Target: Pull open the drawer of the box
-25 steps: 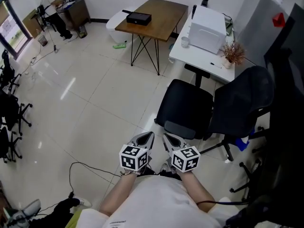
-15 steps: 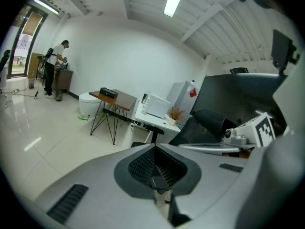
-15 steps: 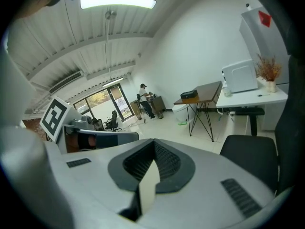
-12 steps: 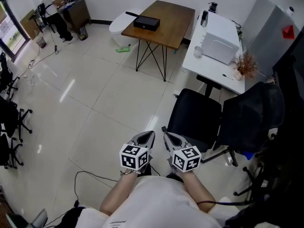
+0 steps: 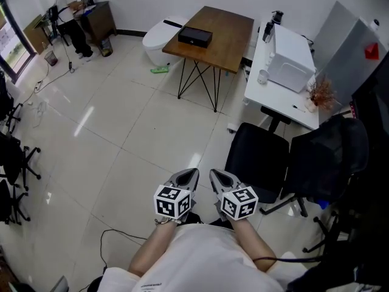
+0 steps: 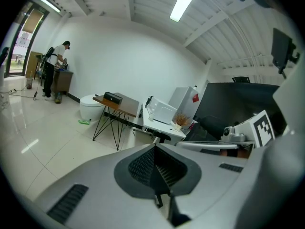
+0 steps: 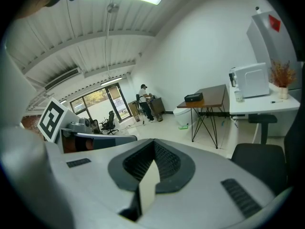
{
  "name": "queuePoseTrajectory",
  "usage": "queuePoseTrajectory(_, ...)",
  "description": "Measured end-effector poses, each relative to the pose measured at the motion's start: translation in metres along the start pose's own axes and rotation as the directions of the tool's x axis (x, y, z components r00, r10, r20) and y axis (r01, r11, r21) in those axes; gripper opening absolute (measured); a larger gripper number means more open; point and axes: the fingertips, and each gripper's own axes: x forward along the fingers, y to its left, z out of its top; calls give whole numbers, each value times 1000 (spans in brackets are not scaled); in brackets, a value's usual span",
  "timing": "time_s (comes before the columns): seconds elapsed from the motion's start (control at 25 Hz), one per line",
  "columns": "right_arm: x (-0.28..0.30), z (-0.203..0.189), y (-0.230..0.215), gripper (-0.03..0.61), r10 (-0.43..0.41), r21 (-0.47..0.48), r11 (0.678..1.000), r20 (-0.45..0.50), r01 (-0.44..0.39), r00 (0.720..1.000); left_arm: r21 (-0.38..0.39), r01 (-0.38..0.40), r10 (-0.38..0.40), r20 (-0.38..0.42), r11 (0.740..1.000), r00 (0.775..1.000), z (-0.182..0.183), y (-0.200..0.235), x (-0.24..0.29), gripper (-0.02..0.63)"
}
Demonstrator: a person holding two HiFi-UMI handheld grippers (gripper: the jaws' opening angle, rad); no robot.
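Observation:
The box is a flat black case [image 5: 195, 37] on a wooden table [image 5: 228, 26] with thin black legs, far across the tiled floor. It also shows small in the left gripper view as the black case [image 6: 112, 98] and in the right gripper view as the black case [image 7: 193, 97]. No drawer detail can be made out at this range. My left gripper [image 5: 191, 173] and right gripper [image 5: 214, 174] are held side by side close to my body, both shut and empty, pointing towards the table. Their pads meet in the left gripper view [image 6: 155, 148] and the right gripper view [image 7: 153, 146].
A black office chair [image 5: 255, 160] stands just ahead on the right, with a second dark chair [image 5: 328, 157] beside it. A white desk [image 5: 276, 87] carries a white appliance [image 5: 290, 56]. A white round bin [image 5: 157, 40] stands left of the table. A person [image 5: 72, 11] stands far left.
Both grippers have travelled forward over the floor with me. The chairs have slid rightwards and lower in the head view, and the floor cable has dropped towards the bottom edge. The jaws stay shut.

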Motion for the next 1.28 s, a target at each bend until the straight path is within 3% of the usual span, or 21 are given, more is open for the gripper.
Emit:
queuePoseTrajectory(0.4, 38, 15, 20, -12, -2, -13, 1000, 3, 2, 1000, 5, 21, -21, 3, 1000, 1000, 21, 38, -4, 3)
queuePoseTrajectory(0.84, 71, 31, -10, -12, 1, 15, 1000, 6, -1, 1000, 7, 19, -19, -20, 1000, 1000, 35, 57, 30, 3)
queuePoseTrajectory(1.28, 151, 99, -47, -12, 80, -12, 997, 24, -80, 997, 19, -68, 68, 23, 997, 997, 111, 117, 80, 3)
